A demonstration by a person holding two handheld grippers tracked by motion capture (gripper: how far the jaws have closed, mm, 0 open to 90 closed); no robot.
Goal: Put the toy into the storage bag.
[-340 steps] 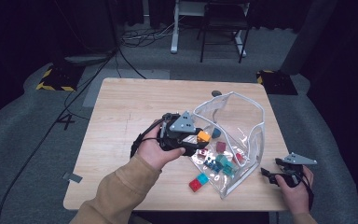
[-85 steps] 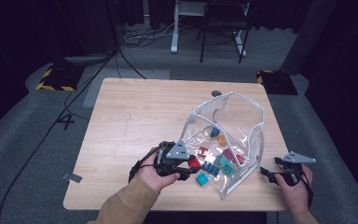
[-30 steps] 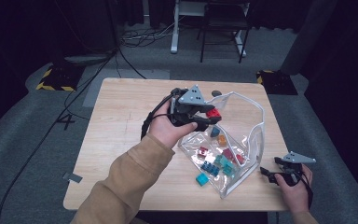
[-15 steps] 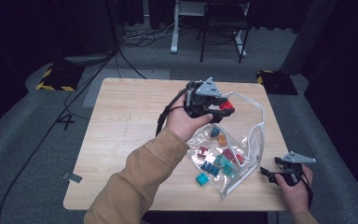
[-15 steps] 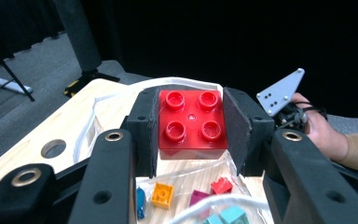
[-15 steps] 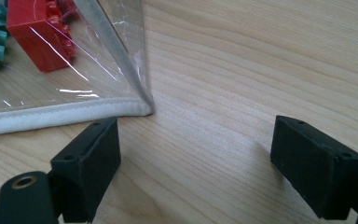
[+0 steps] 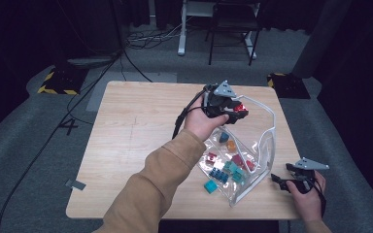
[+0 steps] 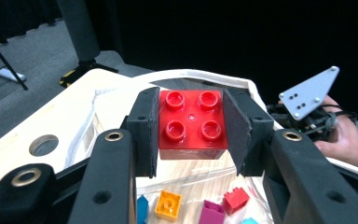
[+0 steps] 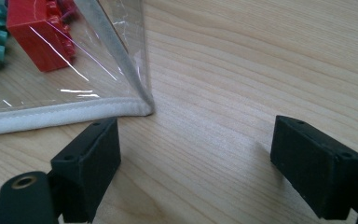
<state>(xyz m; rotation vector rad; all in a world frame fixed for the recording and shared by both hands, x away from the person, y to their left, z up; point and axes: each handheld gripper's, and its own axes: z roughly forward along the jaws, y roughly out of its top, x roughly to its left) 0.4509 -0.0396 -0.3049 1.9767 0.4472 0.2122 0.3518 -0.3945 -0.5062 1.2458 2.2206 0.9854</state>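
Nearest the person, at the front right corner of the surface [image 7: 126, 145], the right hand-held gripper [image 7: 284, 183] rests with its jaws spread wide and nothing between them — the white-edged corner of the clear bag [image 9: 142, 105] lies just beside one jaw. Loose bricks [image 7: 230, 167] in teal, red, blue and orange lie inside that bag, and one teal brick [image 7: 211, 186] sits on the wood just outside it. Farther off, above the bag's open mouth, the left hand-held gripper [image 8: 191, 126] is clenched on a red four-stud brick [image 8: 192, 122] — pads pressing its two sides, studs facing up.
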